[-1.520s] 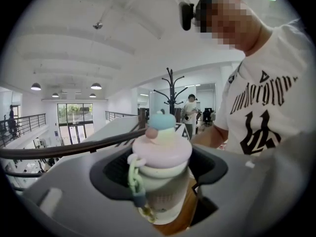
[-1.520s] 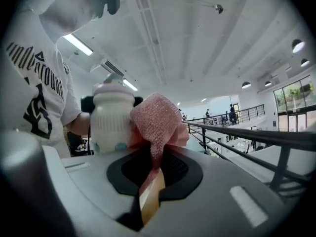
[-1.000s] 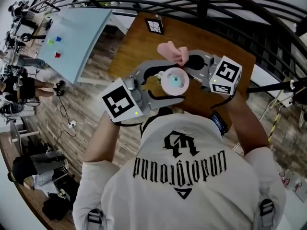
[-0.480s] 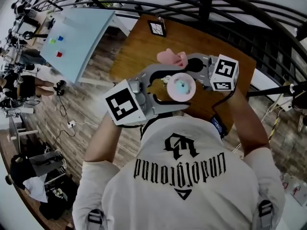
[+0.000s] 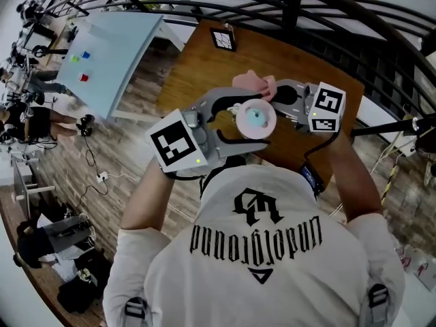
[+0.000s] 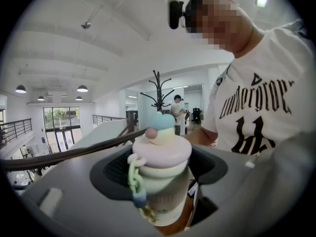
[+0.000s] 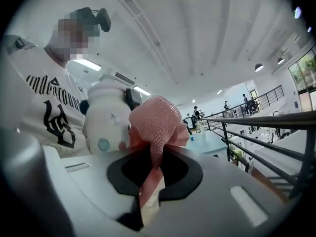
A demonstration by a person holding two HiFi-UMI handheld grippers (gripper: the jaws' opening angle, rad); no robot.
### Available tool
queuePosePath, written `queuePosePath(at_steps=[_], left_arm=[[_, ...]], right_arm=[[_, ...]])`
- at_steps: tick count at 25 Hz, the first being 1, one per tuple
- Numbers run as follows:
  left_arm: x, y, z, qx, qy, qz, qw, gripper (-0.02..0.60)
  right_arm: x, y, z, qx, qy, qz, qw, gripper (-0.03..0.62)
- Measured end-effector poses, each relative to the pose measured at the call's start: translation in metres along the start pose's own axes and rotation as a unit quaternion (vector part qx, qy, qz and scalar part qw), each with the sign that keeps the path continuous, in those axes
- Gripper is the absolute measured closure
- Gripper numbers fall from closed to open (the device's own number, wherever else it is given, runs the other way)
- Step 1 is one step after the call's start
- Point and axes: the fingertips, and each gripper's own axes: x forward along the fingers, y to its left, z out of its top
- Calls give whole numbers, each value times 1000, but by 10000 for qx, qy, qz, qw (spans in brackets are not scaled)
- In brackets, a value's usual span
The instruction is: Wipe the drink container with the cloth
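A pale drink container (image 5: 255, 118) with a pink lid, a blue knob and a pastel chain is held up above the brown table (image 5: 204, 60). My left gripper (image 5: 235, 122) is shut on its body; in the left gripper view the drink container (image 6: 160, 174) stands between the two jaws. My right gripper (image 5: 276, 97) is shut on a pink cloth (image 5: 253, 84). In the right gripper view the pink cloth (image 7: 155, 125) bunches out of the jaws and touches the side of the white container (image 7: 106, 115).
A small framed marker card (image 5: 222, 38) lies at the table's far edge. A black railing (image 5: 300, 5) curves behind the table. A light blue table (image 5: 109, 50) stands to the left on the wood floor.
The container and both grippers have shifted slightly right and back. The cloth has moved from the container's far left side closer against it.
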Motion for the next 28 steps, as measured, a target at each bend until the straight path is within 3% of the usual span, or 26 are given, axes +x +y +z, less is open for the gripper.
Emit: queuePosePath(at_steps=[5, 8, 11, 14, 21, 24, 28], left_arm=[[0, 15, 1, -66, -54, 89, 9999, 199], [-1, 25, 4, -160, -111, 220, 9996, 199], [-2, 35, 8, -143, -145, 367, 9991, 199], [-5, 47, 5, 144, -231, 501, 9984, 199], [-13, 60, 4, 104, -271, 790, 9964, 199], [-14, 64, 5, 99, -329, 842, 9959, 199], [-15, 69, 7, 8, -382, 959, 9947, 199]], right_arm=[[-11, 14, 68, -541, -459, 3, 9975, 562], [-21, 15, 84, -640, -636, -87, 9959, 562], [-30, 11, 76, -403, -763, -156, 9962, 562], [-32, 5, 46, -195, -633, -288, 9974, 562], [-22, -2, -19, 227, -230, -393, 9987, 562], [-21, -2, -11, 143, -316, -423, 9985, 562], [-28, 15, 34, -385, -586, -450, 9965, 562]])
